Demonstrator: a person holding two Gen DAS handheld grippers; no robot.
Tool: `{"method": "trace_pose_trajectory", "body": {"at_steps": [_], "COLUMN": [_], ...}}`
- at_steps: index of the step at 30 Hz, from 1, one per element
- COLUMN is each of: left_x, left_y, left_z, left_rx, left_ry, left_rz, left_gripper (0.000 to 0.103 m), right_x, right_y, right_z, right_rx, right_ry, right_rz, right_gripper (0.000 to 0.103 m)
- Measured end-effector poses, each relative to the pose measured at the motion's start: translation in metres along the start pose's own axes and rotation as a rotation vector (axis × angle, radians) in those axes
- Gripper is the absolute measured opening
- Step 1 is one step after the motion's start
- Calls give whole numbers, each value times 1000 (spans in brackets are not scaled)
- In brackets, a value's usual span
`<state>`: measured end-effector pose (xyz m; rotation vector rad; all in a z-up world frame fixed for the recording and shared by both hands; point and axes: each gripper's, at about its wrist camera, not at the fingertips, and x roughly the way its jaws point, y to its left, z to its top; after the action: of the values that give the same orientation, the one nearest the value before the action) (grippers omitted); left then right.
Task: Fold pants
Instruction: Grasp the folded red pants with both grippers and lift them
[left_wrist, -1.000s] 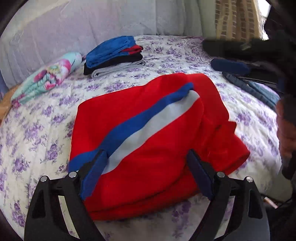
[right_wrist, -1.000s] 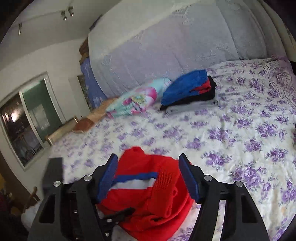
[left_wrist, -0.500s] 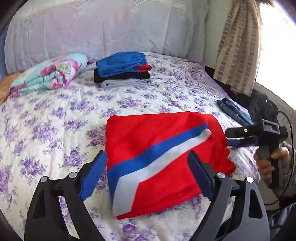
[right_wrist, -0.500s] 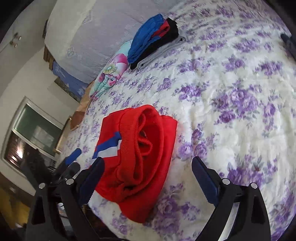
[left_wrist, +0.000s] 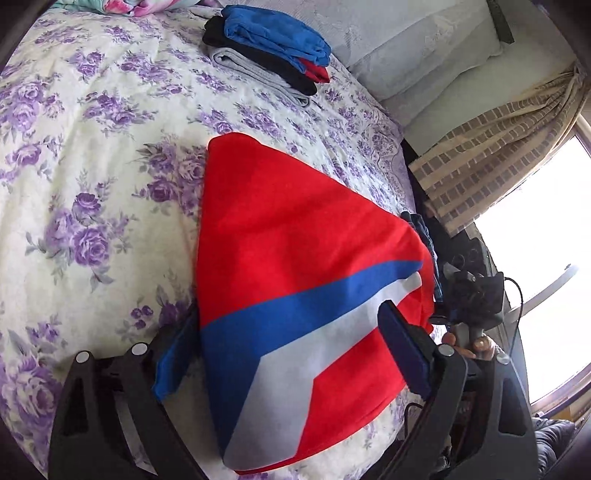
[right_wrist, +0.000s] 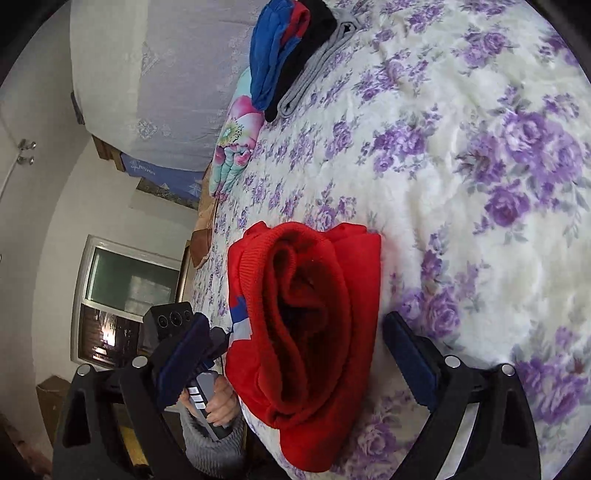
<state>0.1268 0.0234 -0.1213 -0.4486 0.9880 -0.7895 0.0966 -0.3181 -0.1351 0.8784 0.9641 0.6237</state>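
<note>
Folded red pants (left_wrist: 295, 236) with a blue and white stripe lie near the edge of the floral bed (left_wrist: 92, 155). My left gripper (left_wrist: 291, 354) is open, its fingers straddling the near end of the pants from one side. My right gripper (right_wrist: 295, 354) is open, its fingers straddling the other end, where the red waistband opening (right_wrist: 306, 295) faces the camera. Neither jaw is closed on the cloth. The right gripper shows in the left wrist view (left_wrist: 469, 291), and the left gripper shows in the right wrist view (right_wrist: 173, 325).
A stack of folded clothes (left_wrist: 269, 48), blue on top, lies at the far side of the bed. A rolled floral blanket (right_wrist: 236, 144) lies beside it. A curtain (left_wrist: 491, 155) and bright window are to the right. Dark blue clothing (left_wrist: 421, 225) lies off the bed edge.
Both grippers have rolled sideways and moved in close to the pants, each now straddling one end. The pants have stayed in place.
</note>
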Motion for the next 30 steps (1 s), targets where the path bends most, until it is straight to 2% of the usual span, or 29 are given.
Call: {"method": "trace_pose_trajectory", "body": {"at_steps": [1, 4, 5, 8, 10, 12, 16, 20, 24, 30], "left_x": [-1, -1, -1, 2, 1, -2, -9, -22, -34, -34], "left_y": [0, -4, -5, 1, 4, -3, -41, -86, -131, -164], "left_z": [-1, -6, -7, -3, 3, 8, 29, 84, 159, 271], "left_rx": [10, 41, 41, -12, -49, -35, 70, 149, 237, 259], "left_ry": [3, 0, -5, -9, -18, -28, -53, -111, -186, -268], "left_rz": [-7, -8, -3, -33, -69, -58, 6, 48, 93, 156], "left_gripper": [89, 88, 77, 46, 33, 28, 24, 23, 24, 24], "right_x": [3, 7, 7, 2, 3, 2, -8, -29, -49, -50], "right_y": [3, 1, -2, -6, 0, 6, 38, 85, 139, 199], "right_z": [0, -4, -4, -7, -7, -5, 12, 54, 121, 223], "right_rx": [-24, -53, -54, -72, -112, -138, -248, -363, -460, -550], "right_ry": [1, -14, -22, -56, -67, -65, -98, -174, -264, -358], "right_rz": [-12, -53, -44, -24, -58, -87, -135, -163, -195, -269], "right_gripper": [88, 57, 51, 45, 43, 41, 38, 37, 37, 38]}}
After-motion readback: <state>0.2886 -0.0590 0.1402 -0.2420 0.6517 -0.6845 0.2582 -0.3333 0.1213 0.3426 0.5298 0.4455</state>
